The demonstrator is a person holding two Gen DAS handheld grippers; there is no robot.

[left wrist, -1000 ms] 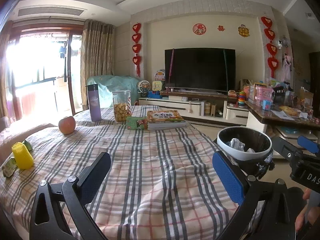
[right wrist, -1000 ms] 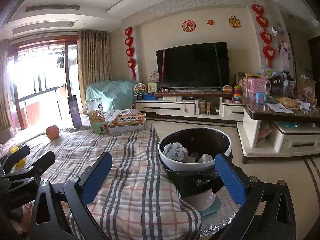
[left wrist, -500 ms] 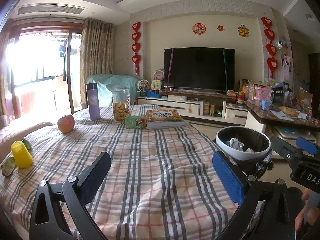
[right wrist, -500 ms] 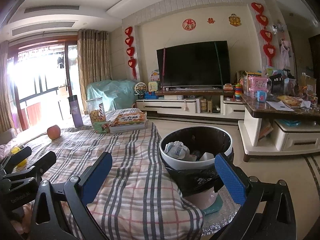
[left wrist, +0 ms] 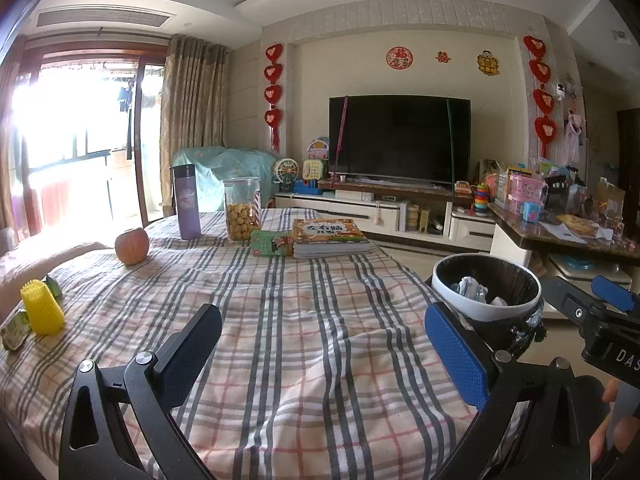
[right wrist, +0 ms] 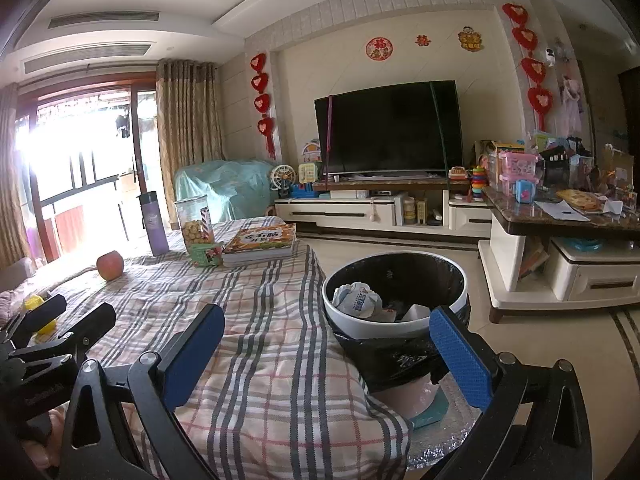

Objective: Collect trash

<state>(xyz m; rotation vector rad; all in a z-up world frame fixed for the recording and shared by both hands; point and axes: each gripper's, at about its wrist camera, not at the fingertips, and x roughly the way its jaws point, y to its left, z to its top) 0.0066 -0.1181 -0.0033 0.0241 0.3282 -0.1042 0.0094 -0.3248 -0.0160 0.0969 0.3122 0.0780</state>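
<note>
From the left wrist, the left gripper [left wrist: 322,346] hangs wide and empty over the plaid tablecloth [left wrist: 280,320]; a crumpled green wrapper [left wrist: 14,330] lies beside the yellow cone [left wrist: 42,312] at the far left edge (probably light and soft, best pinched at a raised fold). From the right wrist, the right gripper [right wrist: 326,348] is spread wide too, empty, near the trash bin [right wrist: 452,280], whose crumpled paper [right wrist: 356,298] is already inside.

White-rimmed trash bin [right wrist: 394,322] with black liner, upright beside the table edge — crumpled paper [right wrist: 356,300] inside
</note>
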